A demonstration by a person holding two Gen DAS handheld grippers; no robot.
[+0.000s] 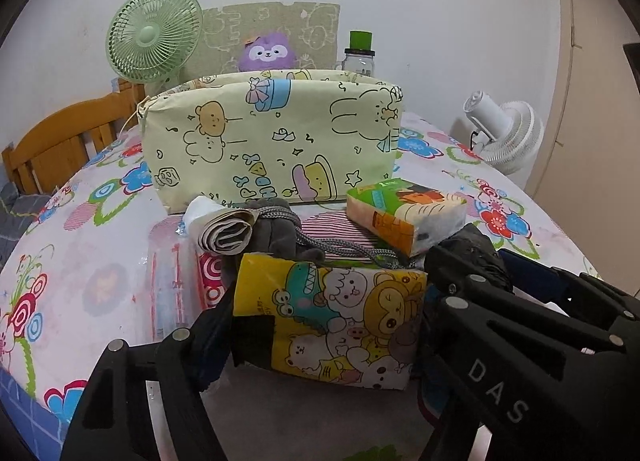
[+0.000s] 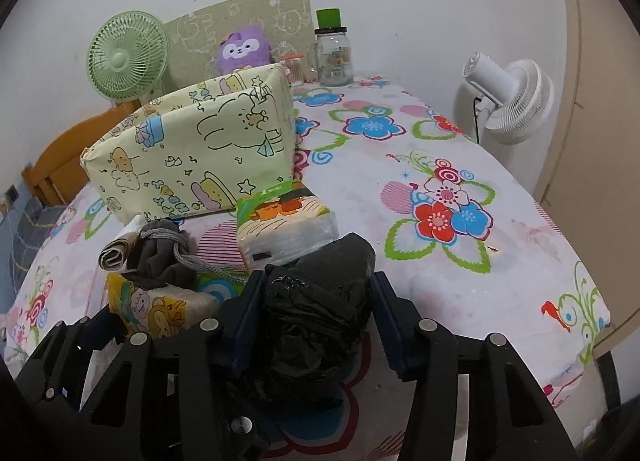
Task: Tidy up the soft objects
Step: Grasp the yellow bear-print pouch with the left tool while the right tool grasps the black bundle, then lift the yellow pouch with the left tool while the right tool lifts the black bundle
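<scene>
A yellow cartoon-printed tissue pack lies at the near edge of the flowered table, and my left gripper is shut on it, one finger on each end. Right beside it my right gripper is shut on a crumpled black plastic bag bundle. That black bundle also shows at the right of the left wrist view. Behind them lie a green tissue pack, a grey drawstring pouch and a rolled white bag. Further back an open pale yellow fabric bin stands upright.
Behind the bin sit a purple plush, a green desk fan and a glass jar with a green lid. A white fan stands off the table's right edge. Wooden rails are at the left.
</scene>
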